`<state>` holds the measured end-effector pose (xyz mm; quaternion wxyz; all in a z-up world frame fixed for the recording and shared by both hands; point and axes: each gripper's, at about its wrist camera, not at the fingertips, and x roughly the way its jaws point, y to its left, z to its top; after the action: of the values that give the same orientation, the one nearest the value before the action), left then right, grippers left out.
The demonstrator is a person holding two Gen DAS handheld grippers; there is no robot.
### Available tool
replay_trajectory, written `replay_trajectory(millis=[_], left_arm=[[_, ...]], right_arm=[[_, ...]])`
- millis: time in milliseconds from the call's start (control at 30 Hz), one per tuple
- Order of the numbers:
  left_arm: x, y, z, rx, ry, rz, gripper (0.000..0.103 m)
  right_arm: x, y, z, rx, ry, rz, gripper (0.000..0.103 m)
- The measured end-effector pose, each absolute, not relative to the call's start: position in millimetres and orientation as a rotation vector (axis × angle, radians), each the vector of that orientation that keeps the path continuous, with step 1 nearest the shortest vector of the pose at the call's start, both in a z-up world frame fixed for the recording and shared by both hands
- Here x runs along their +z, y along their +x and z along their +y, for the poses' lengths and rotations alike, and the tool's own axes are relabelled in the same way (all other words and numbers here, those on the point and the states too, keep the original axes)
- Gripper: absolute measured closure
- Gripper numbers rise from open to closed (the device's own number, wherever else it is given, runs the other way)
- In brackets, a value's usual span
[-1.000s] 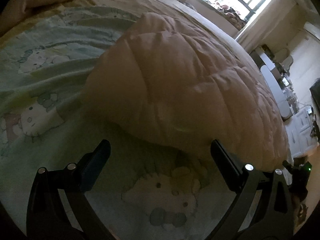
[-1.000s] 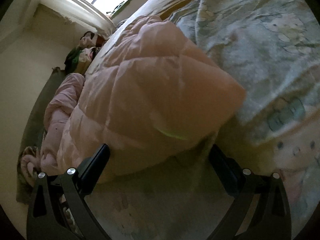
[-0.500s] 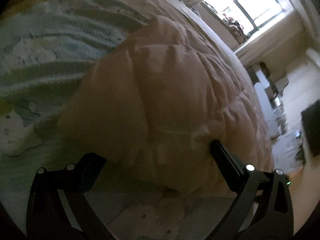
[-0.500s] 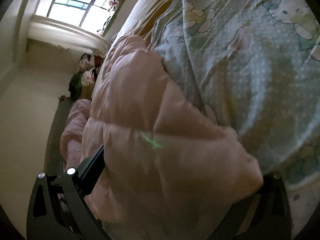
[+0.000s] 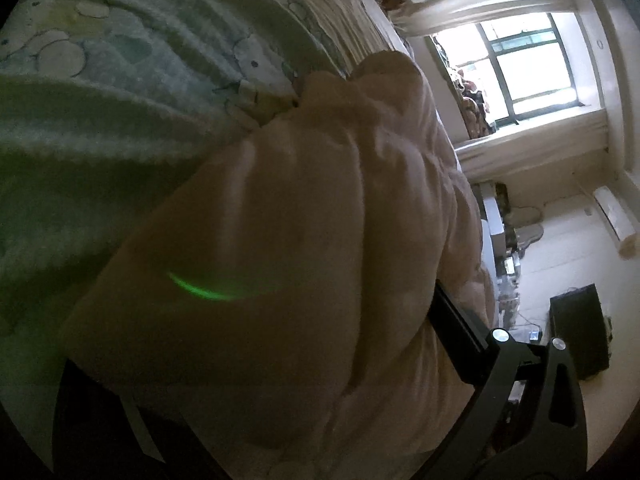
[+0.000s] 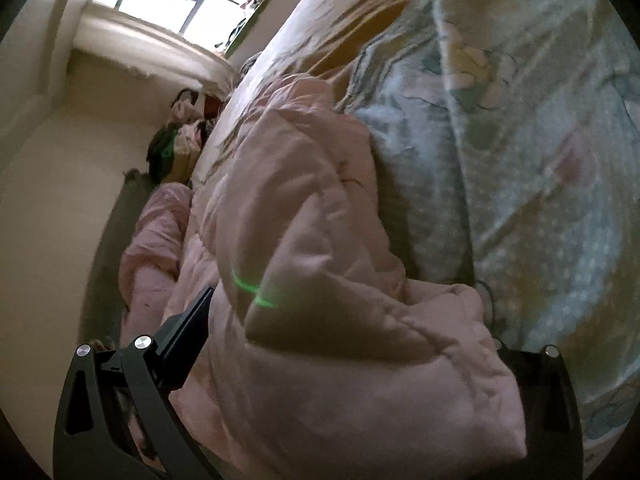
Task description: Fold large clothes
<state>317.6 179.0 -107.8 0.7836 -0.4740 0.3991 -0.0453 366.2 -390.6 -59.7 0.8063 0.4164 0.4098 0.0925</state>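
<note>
A thick pale pink quilted comforter (image 5: 300, 240) lies bunched on a bed with a light blue cartoon-print sheet (image 5: 100, 80). In the left wrist view my left gripper (image 5: 256, 344) stands wide open with the comforter's corner bulging between its jaws; its right finger (image 5: 456, 328) touches the fabric and the left finger is hidden under it. In the right wrist view the comforter (image 6: 320, 280) fills the gap of my right gripper (image 6: 352, 332), also wide open; its left finger (image 6: 188, 328) shows and the right fingertip is covered by fabric.
The blue sheet (image 6: 540, 160) spreads to the right in the right wrist view. A bright window (image 5: 524, 64) with a curtain stands beyond the bed. More pink bedding (image 6: 152, 248) and piled clothes (image 6: 180, 136) lie by the wall. A black box (image 5: 580, 332) sits on the floor.
Both grippers have pushed forward onto the comforter's edge, which now fills the space between their open jaws. Both views have tilted and the fabric looks much closer.
</note>
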Motion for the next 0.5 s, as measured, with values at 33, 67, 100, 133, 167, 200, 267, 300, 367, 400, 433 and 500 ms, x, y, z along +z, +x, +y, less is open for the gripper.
replay_trajectory(millis=[33,67,100,133,167,200,267,300,367,400,433,500], left_arm=[[-106.4,318.9,178.8,-0.101,-1.017,0.859,0.008],[-104.6,319.2,178.4,-0.105,-1.006,0.855,0.008],[-103.5,318.7,178.7,-0.108,-0.998,0.85,0.008],[-101.7,321.0,177.6,-0.115,-0.977,0.846,0.008],[-99.5,321.6,176.7,-0.118,-0.956,0.848,0.01],[-95.5,321.2,175.0,-0.117,-0.921,0.842,0.014],[-87.8,321.3,171.3,-0.107,-0.847,0.831,0.024],[-81.9,320.9,168.6,-0.104,-0.806,0.819,0.031],[-64.8,320.2,157.5,-0.101,-0.685,0.791,0.046],[-59.3,320.5,154.2,-0.099,-0.646,0.78,0.055],[-51.2,319.9,147.4,-0.095,-0.583,0.769,0.059],[-35.3,318.5,133.9,-0.085,-0.48,0.746,0.07]], right_arm=[[-58.1,367.5,-387.8,0.192,0.861,0.881,0.011],[-56.7,367.6,-385.3,0.19,0.841,0.885,0.016],[-50.7,366.4,-380.4,0.187,0.781,0.887,0.024],[-47.6,368.1,-374.8,0.185,0.746,0.885,0.032],[-40.7,367.0,-369.4,0.178,0.682,0.888,0.035],[-37.1,366.2,-365.3,0.173,0.643,0.89,0.041],[-26.9,364.7,-350.9,0.155,0.514,0.895,0.046],[-24.8,362.3,-344.2,0.144,0.466,0.896,0.049],[-15.7,359.5,-328.5,0.117,0.364,0.885,0.055],[-11.8,358.9,-321.9,0.11,0.319,0.875,0.058],[-7.0,357.9,-314.0,0.103,0.271,0.858,0.062],[-0.5,356.2,-297.9,0.096,0.188,0.826,0.065]])
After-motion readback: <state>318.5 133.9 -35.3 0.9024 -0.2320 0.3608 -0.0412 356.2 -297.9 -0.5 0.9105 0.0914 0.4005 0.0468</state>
